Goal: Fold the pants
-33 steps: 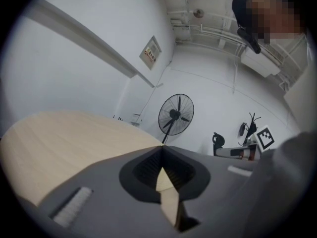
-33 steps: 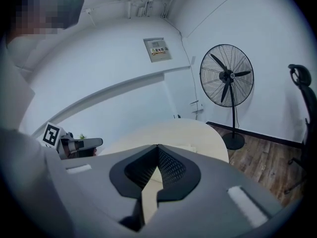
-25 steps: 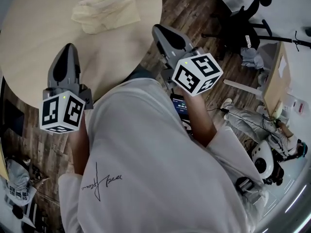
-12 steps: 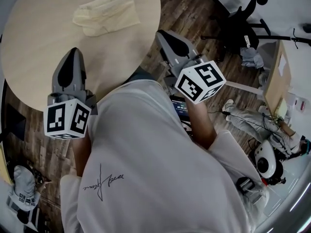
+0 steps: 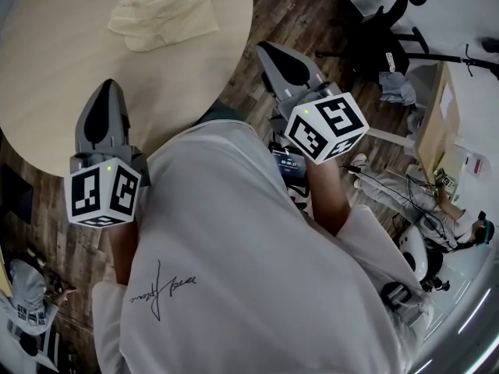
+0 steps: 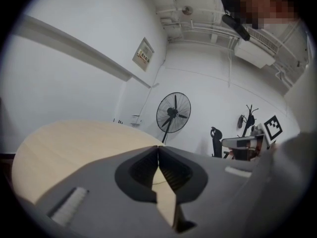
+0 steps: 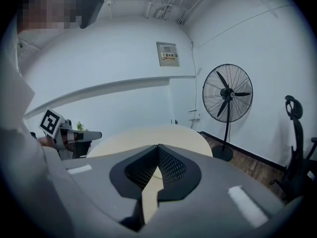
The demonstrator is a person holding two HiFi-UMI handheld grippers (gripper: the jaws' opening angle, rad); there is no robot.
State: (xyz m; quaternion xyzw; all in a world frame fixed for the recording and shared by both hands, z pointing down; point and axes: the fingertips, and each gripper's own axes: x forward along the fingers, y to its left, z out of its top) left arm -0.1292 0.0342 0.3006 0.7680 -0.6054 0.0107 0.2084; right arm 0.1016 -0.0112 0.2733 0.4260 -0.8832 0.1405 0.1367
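Observation:
The cream pants [image 5: 162,15] lie folded in a small bundle at the far side of the round pale-wood table [image 5: 70,76]. Over the table's near edge my left gripper [image 5: 104,92] is shut, its tips meeting with nothing between them [image 6: 158,148]. My right gripper [image 5: 269,49] hovers off the table's right edge above the wooden floor, also shut and empty [image 7: 158,146]. Both are held back from the pants, close to the person's white shirt [image 5: 234,263]. Neither gripper view shows the pants.
A black office chair [image 5: 382,41] stands at the right on the wood floor. A standing fan [image 7: 227,95] is by the wall beyond the table. A desk and cables [image 5: 437,131] crowd the far right. Bags lie on the floor at bottom left [image 5: 23,310].
Both grippers stay nearly in place. The right gripper's marker cube has rolled slightly. The view shifts a little, so the pants sit a bit further left in the frame.

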